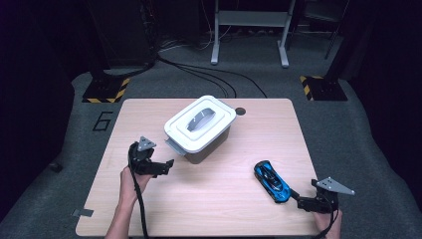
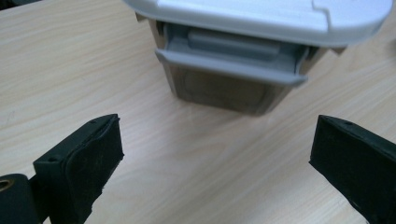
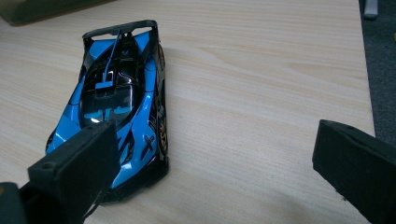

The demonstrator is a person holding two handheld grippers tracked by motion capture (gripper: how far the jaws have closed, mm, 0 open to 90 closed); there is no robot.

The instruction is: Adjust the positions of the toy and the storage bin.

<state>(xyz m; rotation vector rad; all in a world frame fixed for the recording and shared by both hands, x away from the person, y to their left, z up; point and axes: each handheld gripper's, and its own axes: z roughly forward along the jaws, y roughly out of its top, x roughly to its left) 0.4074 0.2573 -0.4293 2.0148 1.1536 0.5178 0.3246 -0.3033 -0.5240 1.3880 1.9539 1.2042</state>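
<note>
A: Where does the left gripper point(image 1: 166, 165) stand?

B: On the near left part of the wooden desk point(image 1: 234, 199), held in the person's left hand point(image 1: 130, 180). Its fingers point(image 2: 81, 168) are spread wide with nothing between them, and they point at the storage box point(image 1: 200, 128).

A: How close to the box?

B: Near, but apart. In the left gripper view bare desk lies between the fingertips and the box's grey front latch point(image 2: 231, 67). That latch flap hangs below the white lid point(image 2: 261, 16), which sits on top of the box.

A: And the box itself?

B: It stands upright around the middle of the desk, toward the far side, turned at an angle to the desk's edges. The lid has a grey handle point(image 1: 200, 119) across its middle. The body under the lid is dark and see-through; I cannot tell what is inside.

A: The right gripper point(image 1: 294, 195)?

B: At the near right corner of the desk, in the right hand point(image 1: 329, 221). Its fingers point(image 3: 77, 170) are also wide apart and grip nothing.

A: What is it near?

B: A blue and black toy sports car point(image 1: 271, 180), lying on its wheels on the desk's right half, well apart from the box. In the right gripper view the car's nose sits by the left finger, partly hidden behind it, rather than centred between the two; whether that finger touches the car I cannot tell. The car's rear wing point(image 3: 122, 27) faces away from the gripper.

A: Anything else on the desk?

B: A small dark round hole point(image 1: 240, 111) near the far edge, just beyond the box.
</note>
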